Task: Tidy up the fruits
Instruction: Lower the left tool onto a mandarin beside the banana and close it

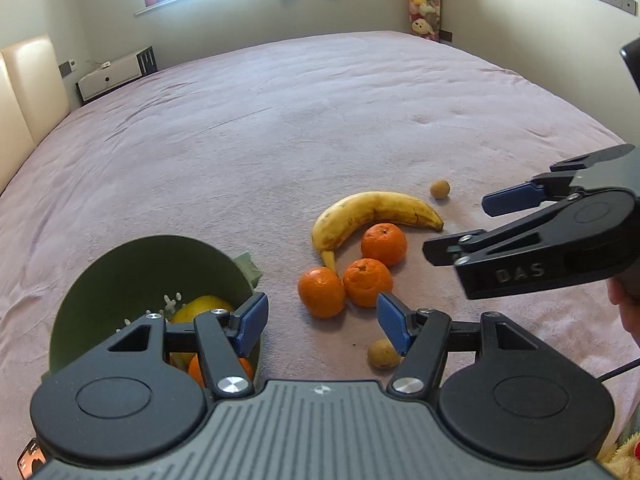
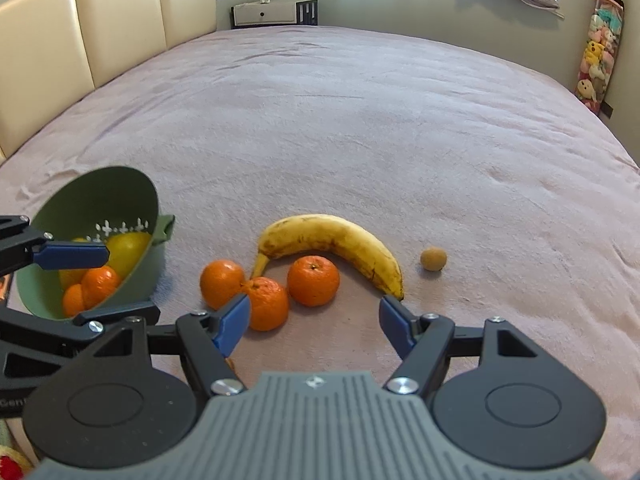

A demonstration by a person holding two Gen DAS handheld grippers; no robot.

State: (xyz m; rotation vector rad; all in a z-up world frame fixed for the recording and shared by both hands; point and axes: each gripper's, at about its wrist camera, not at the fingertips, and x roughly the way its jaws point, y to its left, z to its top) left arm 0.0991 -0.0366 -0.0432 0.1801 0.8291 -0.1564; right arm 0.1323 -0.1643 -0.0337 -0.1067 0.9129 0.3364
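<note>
Since both grippers are empty w/ jaws about half open, I read this as lining up a pick: left gripper (image 1: pixel 322 322) hangs over the oranges (image 1: pixel 368 282) next to the bowl (image 1: pixel 104 280), right gripper (image 2: pixel 314 326) over the same cluster. Bowl's tilted toward the loose fruit, already holding a few oranges + a yellow fruit, so drops should be short. Banana (image 2: pixel 332 240) curls round one orange; two small brown fruits lie apart. All on a pink bed (image 2: pixel 360 120), padded headboard and window behind.

Brown-speckled yellow banana (image 2: pixel 332 246), three orange mandarins (image 2: pixel 313 280), green colander (image 2: pixel 96 204) (white slots), pink blanket (image 2: pixel 360 128)
</note>
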